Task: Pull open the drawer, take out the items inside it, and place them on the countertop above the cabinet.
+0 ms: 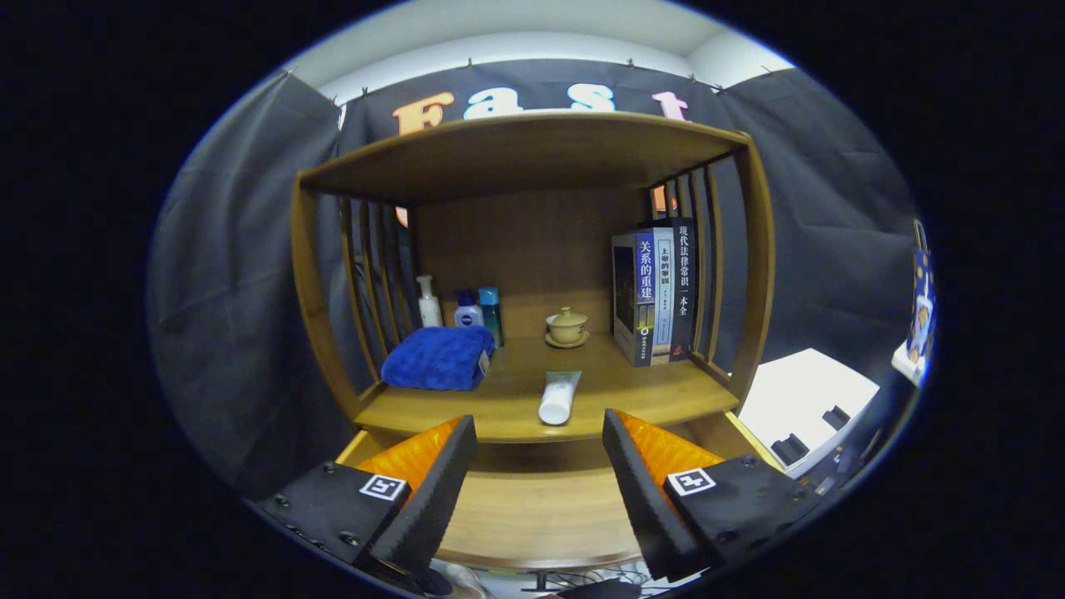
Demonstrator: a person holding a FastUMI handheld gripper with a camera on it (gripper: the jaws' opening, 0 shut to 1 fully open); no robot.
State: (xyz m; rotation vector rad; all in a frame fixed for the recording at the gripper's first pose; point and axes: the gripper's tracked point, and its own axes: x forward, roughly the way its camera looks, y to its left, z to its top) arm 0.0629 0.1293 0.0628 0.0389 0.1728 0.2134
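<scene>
The tongs (539,433) stand wide open, gripping nothing, over the pulled-out drawer (532,507). Just ahead of the tips, a white tube (558,397) lies on the countertop (632,391). Beyond sit a blue towel (438,358), bottles (468,309), a lidded cup (567,326) and books (657,291).

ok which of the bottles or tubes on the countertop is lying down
The white tube, lying on its side near the countertop's front edge, just ahead of the open claw. The white pump bottle, round blue-capped bottle and teal bottle stand upright behind the blue towel.
</scene>
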